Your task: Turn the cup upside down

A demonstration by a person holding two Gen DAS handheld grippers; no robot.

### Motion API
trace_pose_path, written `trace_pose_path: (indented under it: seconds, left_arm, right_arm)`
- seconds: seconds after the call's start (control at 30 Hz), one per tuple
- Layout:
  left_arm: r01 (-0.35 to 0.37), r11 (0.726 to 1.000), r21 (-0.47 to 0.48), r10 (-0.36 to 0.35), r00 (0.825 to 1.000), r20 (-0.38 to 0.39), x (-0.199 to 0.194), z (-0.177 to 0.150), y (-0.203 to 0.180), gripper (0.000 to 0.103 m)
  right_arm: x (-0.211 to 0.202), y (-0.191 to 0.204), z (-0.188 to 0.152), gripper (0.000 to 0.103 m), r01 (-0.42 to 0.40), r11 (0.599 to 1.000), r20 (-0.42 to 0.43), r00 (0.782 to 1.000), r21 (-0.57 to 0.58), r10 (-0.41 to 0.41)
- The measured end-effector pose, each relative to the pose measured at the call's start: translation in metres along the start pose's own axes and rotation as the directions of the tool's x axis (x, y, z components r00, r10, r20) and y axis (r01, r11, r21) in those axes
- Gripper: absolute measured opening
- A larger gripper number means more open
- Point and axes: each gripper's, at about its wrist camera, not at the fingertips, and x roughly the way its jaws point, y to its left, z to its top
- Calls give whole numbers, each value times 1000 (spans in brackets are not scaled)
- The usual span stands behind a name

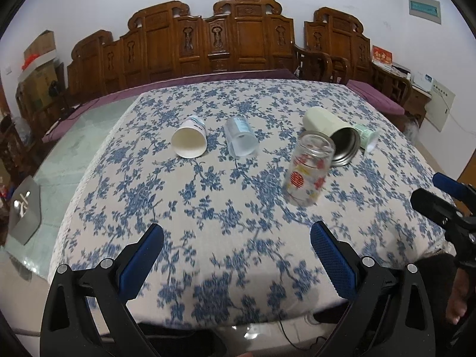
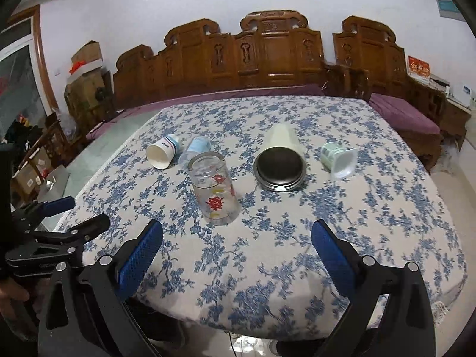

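Clear glossy glass cup (image 2: 214,190) with red print, matt white paper cup (image 2: 162,155), cream tumbler (image 2: 281,160) with dull metal interior, all on matt woven floral cloth (image 2: 267,253); far bench (image 2: 253,56) polished carved wood.

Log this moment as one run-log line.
left gripper: open, empty | right gripper: open, empty | printed glass cup: standing on tablecloth | paper cup, steel-lined tumbler: lying on sides

Across the table (image 2: 386,208), left to right, we find four cups on their sides: paper cup (image 2: 162,153), plastic cup (image 2: 196,147), steel cup (image 2: 281,160), ribbed cup (image 2: 339,159). The glass cup (image 2: 214,190) stands nearer the front edge.
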Motion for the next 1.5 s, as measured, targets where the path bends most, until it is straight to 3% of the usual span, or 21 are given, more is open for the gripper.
trace_pose_path:
  seconds: [0.23, 0.47, 0.67, 1.5]
  left_arm:
    - [-7, 1000, -1, 7, 996, 87, -60, -4, -10, 95]
    - [3, 1000, 2, -3, 976, 219, -130, -3, -23, 95]
    - [-11, 1000, -5, 12, 956, 293, -167, 0, -28, 95]
    - [-13, 1000, -22, 19, 950, 311, -180, -2, -29, 95]
  right_arm:
    - [-60, -2, 1, 101, -17, 1000, 102, 995, 8, 16]
    - [-125, 10, 8, 101, -4, 999, 236, 972, -32, 12]
    - [-158, 11, 12, 101, -19, 999, 292, 956, -26, 26]
    - [-168, 15, 11, 101, -21, 999, 316, 948, -35, 31]
